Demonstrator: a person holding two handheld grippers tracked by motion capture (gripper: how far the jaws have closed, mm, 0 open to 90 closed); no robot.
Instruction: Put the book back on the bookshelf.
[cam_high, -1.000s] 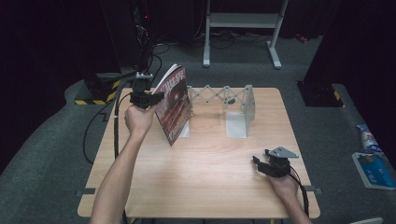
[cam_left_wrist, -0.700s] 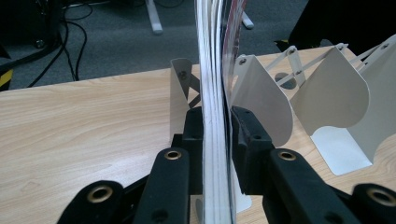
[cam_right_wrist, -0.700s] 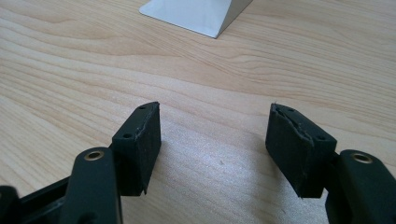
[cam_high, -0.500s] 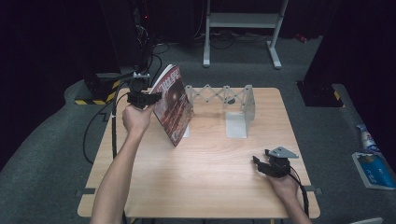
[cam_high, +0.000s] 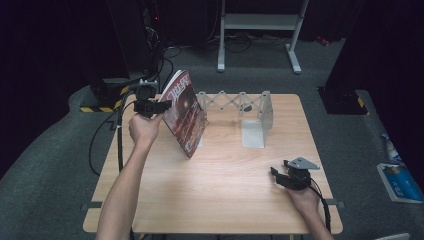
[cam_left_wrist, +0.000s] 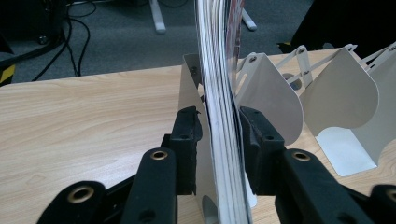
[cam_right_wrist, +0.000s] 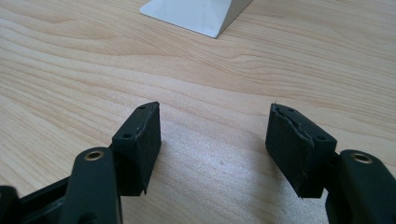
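Up at the rack, the left tool is just loosening around a leaning magazine; the right tool is resting apart on the bench.

A magazine stands tilted in the left end of the rack at the table's back.

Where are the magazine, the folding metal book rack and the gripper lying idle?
magazine (cam_high: 184, 114), high view, middle of its red cover.
folding metal book rack (cam_high: 265, 107), high view, its right end plate.
right gripper (cam_right_wrist: 212, 149), right gripper view, midway between its open jaws.
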